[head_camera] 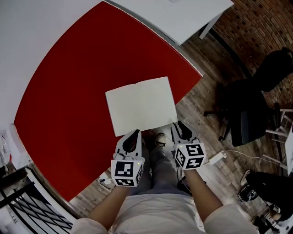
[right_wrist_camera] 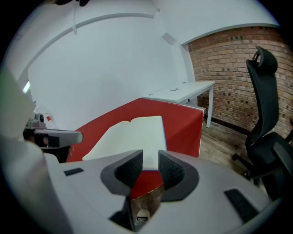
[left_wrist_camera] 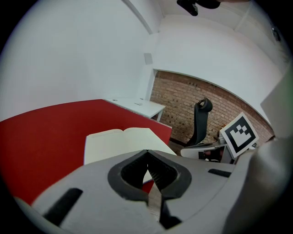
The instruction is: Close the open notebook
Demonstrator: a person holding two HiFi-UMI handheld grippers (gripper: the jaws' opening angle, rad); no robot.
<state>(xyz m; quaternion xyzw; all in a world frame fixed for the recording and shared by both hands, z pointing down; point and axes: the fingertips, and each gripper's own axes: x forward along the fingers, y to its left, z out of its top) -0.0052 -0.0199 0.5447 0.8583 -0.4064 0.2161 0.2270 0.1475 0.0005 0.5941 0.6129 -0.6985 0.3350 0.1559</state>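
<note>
L gripper (head_camera: 136, 133), R gripper (head_camera: 179, 126), tilted at notebook (head_camera: 142, 111)

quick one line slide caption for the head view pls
Open notebook on a red table, left gripper and right gripper poised near its front edge.

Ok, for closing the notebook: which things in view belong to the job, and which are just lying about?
Job:
- open notebook, flat on the red table
- left gripper, shut, empty
- right gripper, open, empty

Lying about:
- white desk
- black office chair
- white adapter with its cable on the floor
</note>
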